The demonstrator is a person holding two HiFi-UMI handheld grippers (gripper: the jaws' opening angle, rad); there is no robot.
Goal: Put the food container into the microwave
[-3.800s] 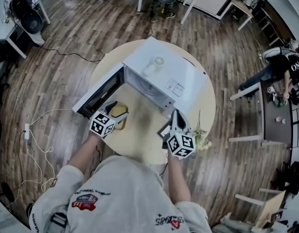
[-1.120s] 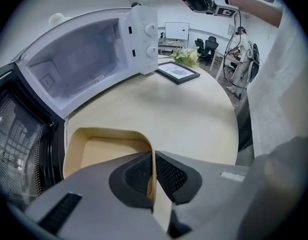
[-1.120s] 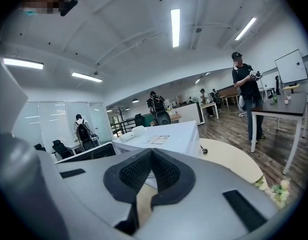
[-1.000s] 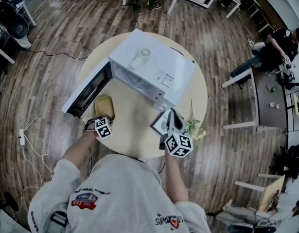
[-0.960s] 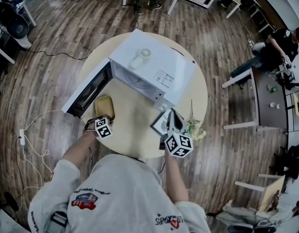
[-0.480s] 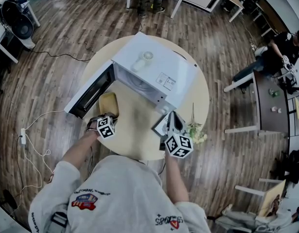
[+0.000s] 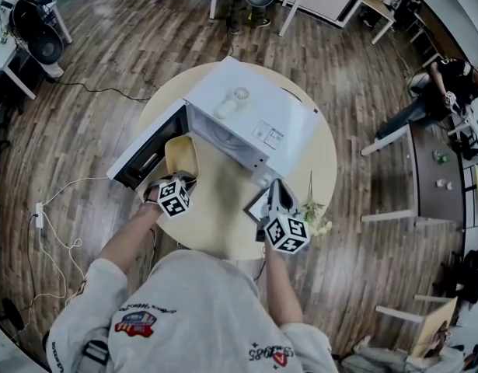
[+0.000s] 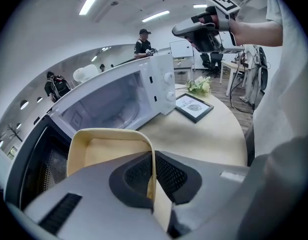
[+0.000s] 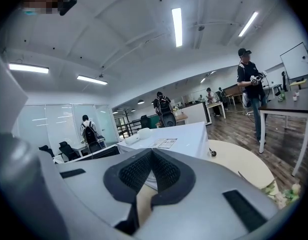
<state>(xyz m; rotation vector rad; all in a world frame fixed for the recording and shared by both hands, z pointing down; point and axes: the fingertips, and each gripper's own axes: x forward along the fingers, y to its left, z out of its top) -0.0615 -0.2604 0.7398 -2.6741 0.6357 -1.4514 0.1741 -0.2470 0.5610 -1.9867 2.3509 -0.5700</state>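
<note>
- Jaws of the left gripper point(image 8: 153, 156) are closed on one thin side wall of the food container point(image 8: 101, 151). The wall stands upright between the two pads, and the rest of the container reaches ahead and to the left of the jaws.
- The container seems lifted clear of the table point(image 7: 223, 216), and this one wall alone carries it. Just ahead of the jaws is the open cavity of the microwave point(image 8: 113, 101), with its door point(image 7: 141, 158) swung out to their left.
- Jaws of the right gripper point(image 9: 151, 156) are closed together with nothing between them. The white top of the microwave lies ahead of them.
- I judge the container to be light, because it looks empty, and fairly stiff. Its wall is thin and smooth, so it can bend a little or slide between the pads.
- A hold at one side lets it tip. I think it is better to take the wall deep, near its middle, so that the container stays level while going in.
</note>
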